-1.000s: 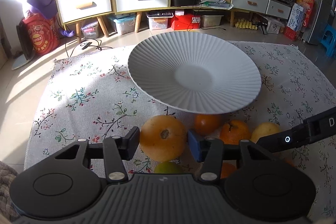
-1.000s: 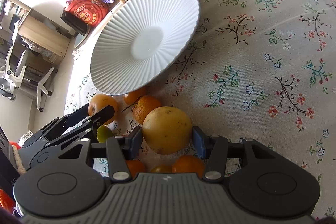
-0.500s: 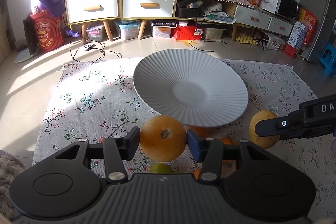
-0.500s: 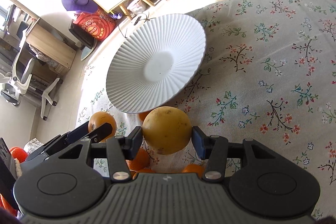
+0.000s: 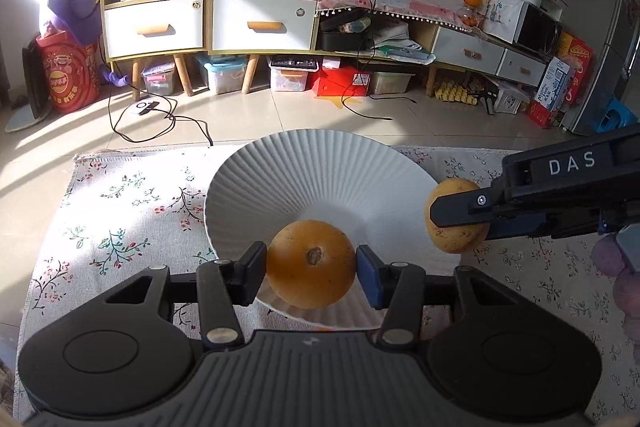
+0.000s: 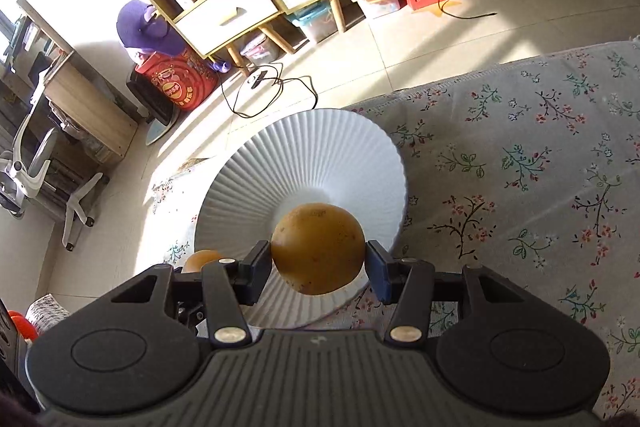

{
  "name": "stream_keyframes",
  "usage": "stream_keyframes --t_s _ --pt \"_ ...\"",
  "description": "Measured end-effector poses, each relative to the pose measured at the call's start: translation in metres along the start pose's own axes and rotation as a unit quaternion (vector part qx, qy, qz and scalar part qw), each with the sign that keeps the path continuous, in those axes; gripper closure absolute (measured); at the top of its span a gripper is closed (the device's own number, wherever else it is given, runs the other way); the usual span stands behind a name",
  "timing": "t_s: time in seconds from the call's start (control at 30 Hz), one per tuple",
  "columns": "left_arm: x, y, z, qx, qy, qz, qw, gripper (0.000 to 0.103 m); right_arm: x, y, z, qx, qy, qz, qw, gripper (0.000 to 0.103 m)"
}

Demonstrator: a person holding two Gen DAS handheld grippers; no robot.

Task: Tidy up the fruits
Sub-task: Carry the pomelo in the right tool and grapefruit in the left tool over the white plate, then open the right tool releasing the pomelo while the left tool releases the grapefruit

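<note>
My left gripper (image 5: 311,263) is shut on a round orange fruit (image 5: 310,258) and holds it over the near rim of the white ribbed plate (image 5: 280,179). My right gripper (image 6: 318,265) is shut on a larger yellow-brown fruit (image 6: 318,247), also above the plate's (image 6: 280,155) near side. In the left wrist view that yellow-brown fruit (image 5: 454,223) hangs at the plate's right edge between the right gripper's black fingers (image 5: 456,209). The orange fruit (image 6: 202,261) peeks out at the lower left of the right wrist view. The other fruits on the cloth are hidden.
The plate rests on a floral cloth (image 5: 120,211) spread on a tiled floor (image 5: 260,115). Beyond it stand a shelf unit with drawers (image 5: 208,23), storage boxes and loose cables (image 5: 160,119). A hand (image 5: 620,267) shows at the right edge of the left wrist view.
Both grippers have risen with their fruits and moved forward over the plate. The pile of oranges on the cloth has dropped out of sight beneath them.
</note>
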State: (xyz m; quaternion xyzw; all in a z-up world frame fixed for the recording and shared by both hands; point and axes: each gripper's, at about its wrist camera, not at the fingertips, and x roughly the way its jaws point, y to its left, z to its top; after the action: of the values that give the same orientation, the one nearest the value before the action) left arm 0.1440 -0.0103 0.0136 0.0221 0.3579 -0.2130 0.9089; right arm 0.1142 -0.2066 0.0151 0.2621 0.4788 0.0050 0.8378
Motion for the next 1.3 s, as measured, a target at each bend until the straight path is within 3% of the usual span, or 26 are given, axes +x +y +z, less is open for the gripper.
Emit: stream_keyframes --t_s 0.43,0.9,1.3 --pt "0.043 0.002 0.008 0.034 -0.012 -0.007 0.9993 0.067 0.044 -0.004 0.024 0.018 0.014 0.003 1.000 0.056" --pt "0.042 0.005 0.013 0.038 -0.030 -0.018 0.9986 0.066 0.047 0.003 0.029 0.005 0.016 0.016 1.000 0.055" --pt "0.015 -0.002 0.014 0.054 -0.018 -0.004 0.9984 0.040 0.018 0.008 0.020 -0.009 0.004 0.007 1.000 0.041"
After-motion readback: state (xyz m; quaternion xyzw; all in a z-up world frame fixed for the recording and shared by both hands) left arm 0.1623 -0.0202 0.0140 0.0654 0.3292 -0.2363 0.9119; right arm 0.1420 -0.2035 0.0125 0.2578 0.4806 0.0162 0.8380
